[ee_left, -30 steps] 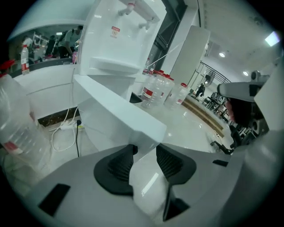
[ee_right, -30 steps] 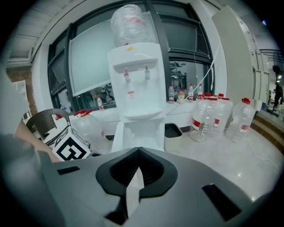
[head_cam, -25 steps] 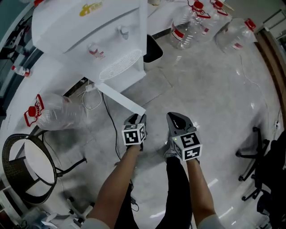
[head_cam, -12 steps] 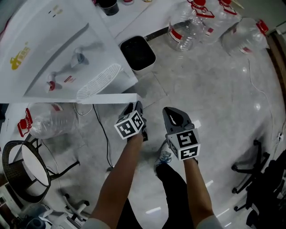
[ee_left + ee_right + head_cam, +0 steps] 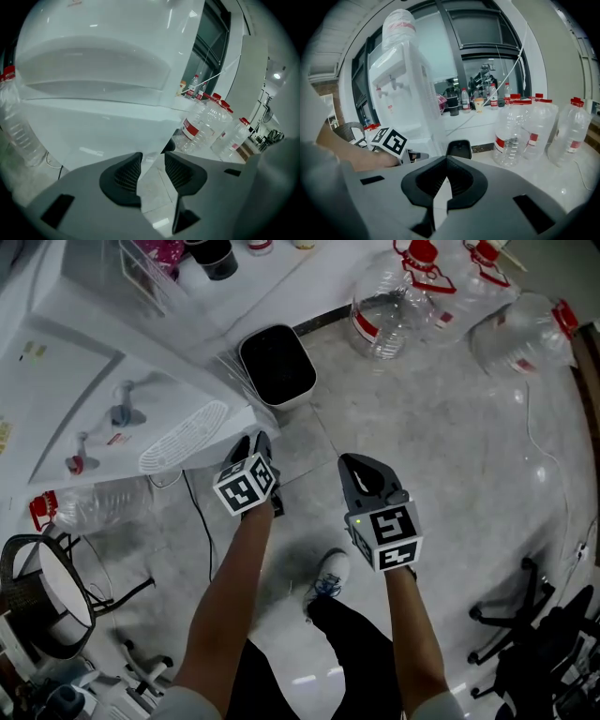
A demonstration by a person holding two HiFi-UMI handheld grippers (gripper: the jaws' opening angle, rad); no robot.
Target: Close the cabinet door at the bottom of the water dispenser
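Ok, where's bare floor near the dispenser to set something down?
Bare floor lies right of the right gripper, between the big bottles and the office chair. Crowded left of the left gripper: cable, lying bottle, wicker chair.

White water dispenser (image 5: 103, 371), black bin (image 5: 277, 362), red-capped clear bottles (image 5: 389, 310), grey speckled floor (image 5: 441, 418)

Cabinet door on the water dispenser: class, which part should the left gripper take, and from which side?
Likely its free side edge, from the front: the cabinet door is a flat, handleless panel, and that edge lines up with the open jaws of the left gripper.
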